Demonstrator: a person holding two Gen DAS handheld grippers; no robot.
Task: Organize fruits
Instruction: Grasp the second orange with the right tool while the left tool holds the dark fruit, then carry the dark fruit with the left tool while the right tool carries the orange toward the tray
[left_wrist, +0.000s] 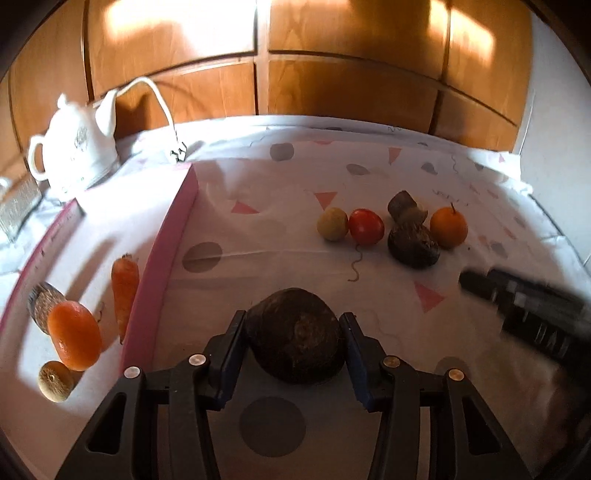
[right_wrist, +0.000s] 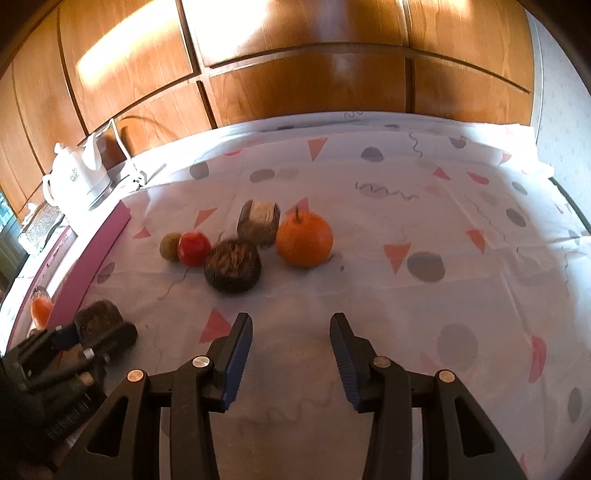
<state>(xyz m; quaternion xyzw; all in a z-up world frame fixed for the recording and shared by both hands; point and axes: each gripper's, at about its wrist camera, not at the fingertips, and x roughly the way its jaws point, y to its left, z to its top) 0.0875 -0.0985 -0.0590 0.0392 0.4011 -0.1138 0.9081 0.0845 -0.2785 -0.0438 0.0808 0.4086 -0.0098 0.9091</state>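
Left gripper (left_wrist: 293, 334) clamps dark root (left_wrist: 297, 336) above cloth (left_wrist: 258, 229); right gripper (right_wrist: 291, 354) wide, holding nothing, near orange (right_wrist: 304, 240).

Left gripper (left_wrist: 295, 334): lower centre of its own wrist view, black arms with blue-padded fingers (left_wrist: 231, 354), jaws closed against both sides of a dark round fruit (left_wrist: 297, 334); also visible, blurred, at lower left of the right wrist view.

Right gripper (right_wrist: 291, 354): lower centre of its own view, jaws spread apart, nothing between them; appears blurred at the right edge of the left wrist view.
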